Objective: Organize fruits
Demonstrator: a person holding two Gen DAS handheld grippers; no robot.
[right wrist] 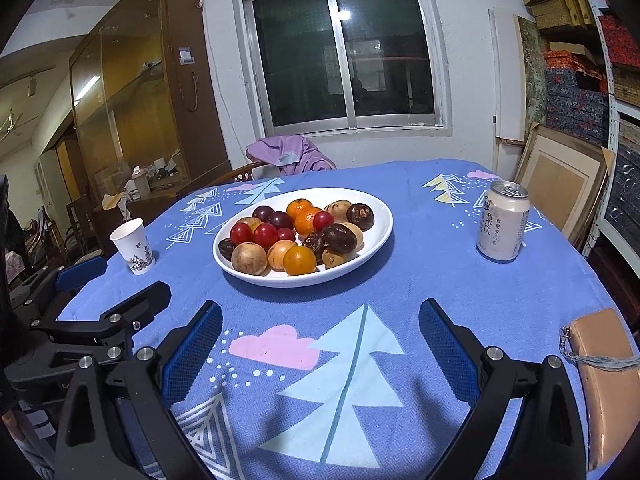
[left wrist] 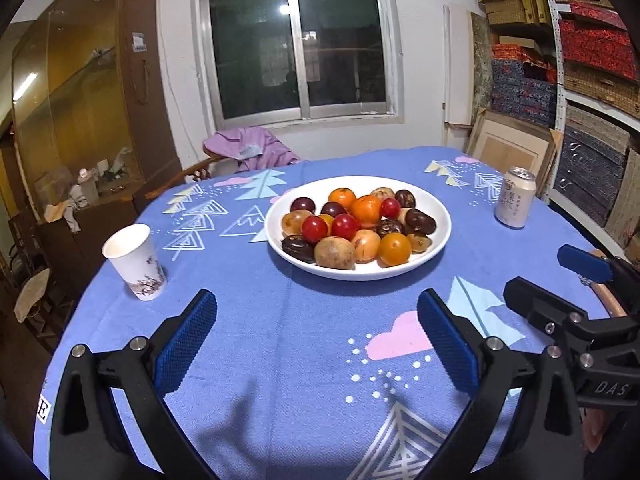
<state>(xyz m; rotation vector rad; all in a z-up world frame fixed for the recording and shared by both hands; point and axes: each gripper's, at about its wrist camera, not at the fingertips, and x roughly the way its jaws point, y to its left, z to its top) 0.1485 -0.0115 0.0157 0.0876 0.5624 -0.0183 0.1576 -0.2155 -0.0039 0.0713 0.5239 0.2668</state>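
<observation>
Where legible, perhaps "梨饮" on can (right wrist: 502,225)

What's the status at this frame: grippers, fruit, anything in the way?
Left gripper open, empty. Right gripper open, empty. All fruit piled in white plate. Paper cup and can flank the plate; straight path looks clear.

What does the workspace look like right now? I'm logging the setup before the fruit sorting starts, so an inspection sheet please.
Surface: round table under blue patterned tablecloth.
Job's things: white oval plate heaped with mixed fruit: orange, red, dark purple, brown.
Clutter: white paper cup; pale drink can; tan leather pouch.
Grippers: left gripper and right gripper open, empty, short of the plate.
Cables: nothing seen.
Surroundings: window, wooden cabinet, shelves of boxes, chair with purple garment.
</observation>
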